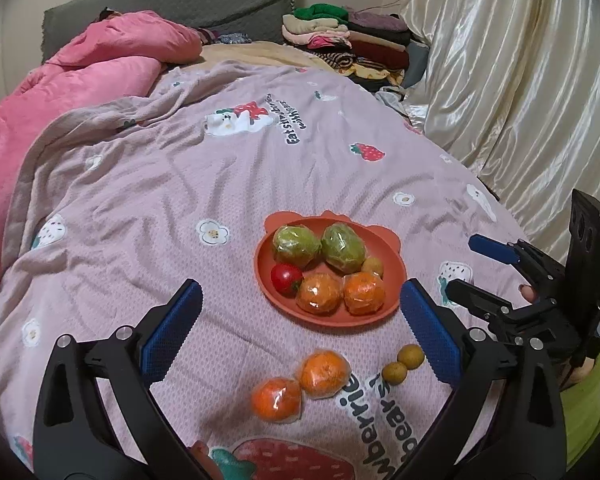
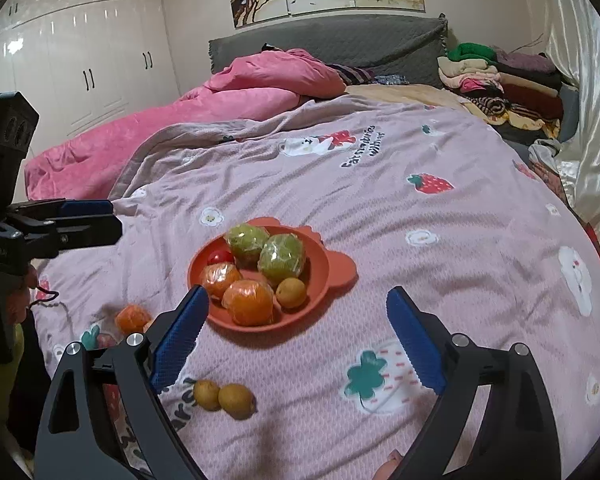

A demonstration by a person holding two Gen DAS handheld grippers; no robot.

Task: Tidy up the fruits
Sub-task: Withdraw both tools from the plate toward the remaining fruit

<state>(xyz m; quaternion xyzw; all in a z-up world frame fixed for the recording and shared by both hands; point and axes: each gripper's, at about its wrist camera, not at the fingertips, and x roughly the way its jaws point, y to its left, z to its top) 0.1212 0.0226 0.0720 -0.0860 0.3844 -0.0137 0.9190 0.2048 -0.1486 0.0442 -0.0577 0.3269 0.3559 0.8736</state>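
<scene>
An orange plate rests on the pink strawberry blanket. It holds two wrapped green fruits, two wrapped oranges, a red tomato and a small yellow fruit. In front of the plate lie two loose wrapped oranges and two small yellow-brown fruits. My left gripper hovers open above the loose oranges, nothing between its blue pads. My right gripper is open and empty near the plate's front rim.
A pink duvet is heaped at the far left of the bed. Folded clothes are stacked by the grey headboard. A shiny cream curtain hangs along the right side, and white wardrobes stand at the left.
</scene>
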